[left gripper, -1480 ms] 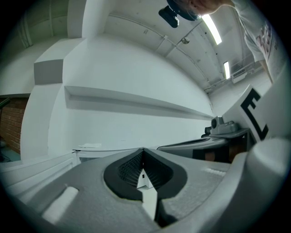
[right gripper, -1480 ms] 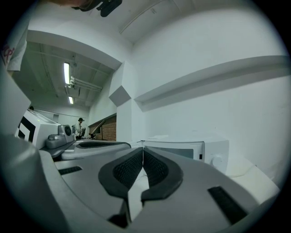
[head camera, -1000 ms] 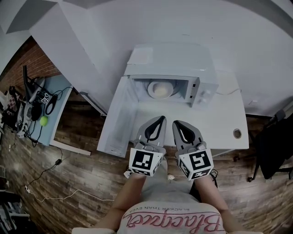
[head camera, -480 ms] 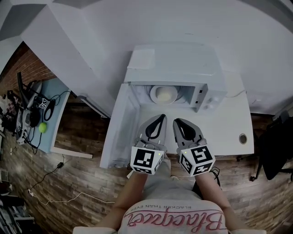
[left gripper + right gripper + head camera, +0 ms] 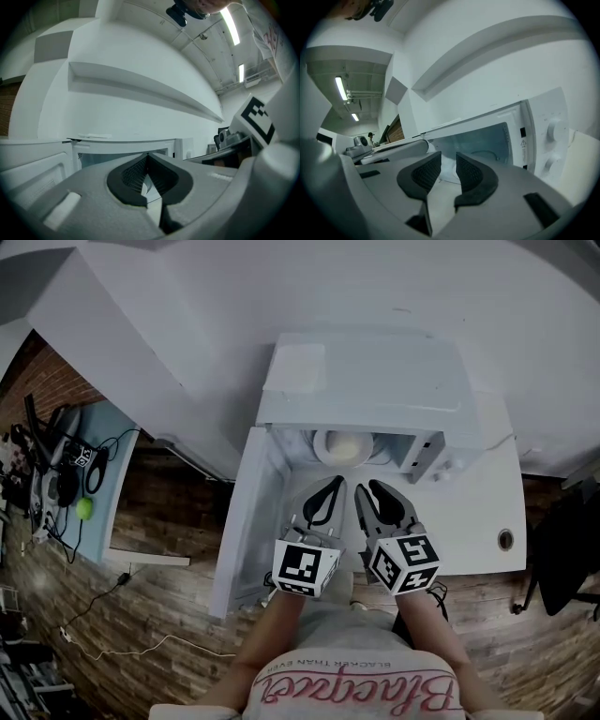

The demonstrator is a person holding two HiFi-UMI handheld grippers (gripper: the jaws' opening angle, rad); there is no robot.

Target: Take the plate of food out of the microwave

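- The plate of food (image 5: 342, 444) sits inside the microwave (image 5: 375, 381). The door (image 5: 242, 521) is wide open.
- Your right gripper (image 5: 371, 487) is opening its jaws, with nothing between them. Your left gripper (image 5: 332, 484) is pinched closed and empty.
- Open the right one wide, go in low, catch the plate's rim and keep it flat.
- A second ago both grippers were closed and farther from the opening.
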